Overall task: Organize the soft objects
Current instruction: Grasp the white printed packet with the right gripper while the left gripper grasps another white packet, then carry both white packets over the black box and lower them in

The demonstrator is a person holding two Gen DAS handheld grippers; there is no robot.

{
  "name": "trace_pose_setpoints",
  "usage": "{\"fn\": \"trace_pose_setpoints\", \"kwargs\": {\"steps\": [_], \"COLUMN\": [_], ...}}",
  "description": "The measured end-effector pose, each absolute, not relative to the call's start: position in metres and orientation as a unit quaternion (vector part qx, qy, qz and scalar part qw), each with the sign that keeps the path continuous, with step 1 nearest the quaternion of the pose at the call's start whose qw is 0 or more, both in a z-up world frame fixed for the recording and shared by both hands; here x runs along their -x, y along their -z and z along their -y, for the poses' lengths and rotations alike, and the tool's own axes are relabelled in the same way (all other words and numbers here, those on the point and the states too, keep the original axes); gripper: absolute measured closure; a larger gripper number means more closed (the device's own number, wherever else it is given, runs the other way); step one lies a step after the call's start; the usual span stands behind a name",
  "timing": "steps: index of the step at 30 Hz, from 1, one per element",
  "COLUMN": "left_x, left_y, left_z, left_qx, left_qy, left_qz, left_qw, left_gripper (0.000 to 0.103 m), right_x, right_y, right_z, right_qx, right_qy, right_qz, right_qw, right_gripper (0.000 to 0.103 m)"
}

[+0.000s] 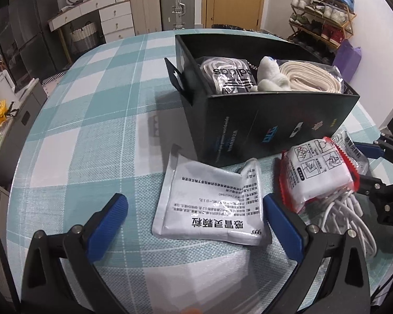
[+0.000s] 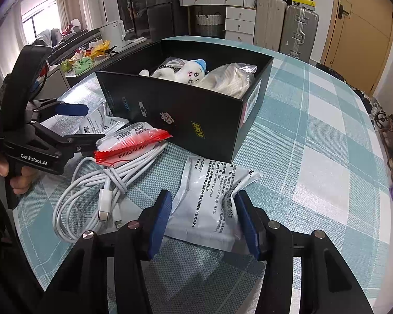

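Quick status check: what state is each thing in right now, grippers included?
left gripper: open, astride the left sachet, which lies flat.
right gripper: shut on the right sachet, which has buckled.
black box: open, no lid, holding a plush toy and bagged laces.
red packet: sealed, lying on the cable.
white cable: coiled.
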State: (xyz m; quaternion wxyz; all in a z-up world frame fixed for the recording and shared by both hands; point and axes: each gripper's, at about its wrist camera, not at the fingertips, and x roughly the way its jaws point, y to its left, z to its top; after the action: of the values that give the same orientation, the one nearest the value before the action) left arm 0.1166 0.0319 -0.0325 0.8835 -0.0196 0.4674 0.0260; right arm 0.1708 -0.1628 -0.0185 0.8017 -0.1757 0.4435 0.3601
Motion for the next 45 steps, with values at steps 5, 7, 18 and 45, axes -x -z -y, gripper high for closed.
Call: {"fn": "trace_pose_setpoints", "kwargs": {"steps": [5,7,18,45], "left_x": [-0.116,-0.115,-0.107,-0.094], "left_y": [0.033,0.033,0.022,-0.004], "left_z": [-0.031,-0.031,-0.026,-0.042], "left_qx": [0.017,0.016,0.001,0.043], "left_qy": [-0.025,-0.022,0.002,-0.007], "left_qz": [-0.466,-0.464,-0.443,-0.397], "left_qw": [0.884,0.886,0.896,0.917], "left_gripper": [0.000,0.002,0.050,0.054], "right_x": [-0.172,-0.172,-0.174,-0.172], "right_y": [0.019,0.019,0.018,0.022], "right_z": [0.161,0.159,0.162,0.149], "right_qx": [0.175,0.176,0.177,0.165], "right_qy": [-0.356,-0.353,-0.355,-0.337], "right_qz": [-0.443,-0.442,-0.443,-0.451], "right_qw": [0.804,0.805,0.804,0.810], "right_gripper": [0.050,0.050,0.057,0.044]}}
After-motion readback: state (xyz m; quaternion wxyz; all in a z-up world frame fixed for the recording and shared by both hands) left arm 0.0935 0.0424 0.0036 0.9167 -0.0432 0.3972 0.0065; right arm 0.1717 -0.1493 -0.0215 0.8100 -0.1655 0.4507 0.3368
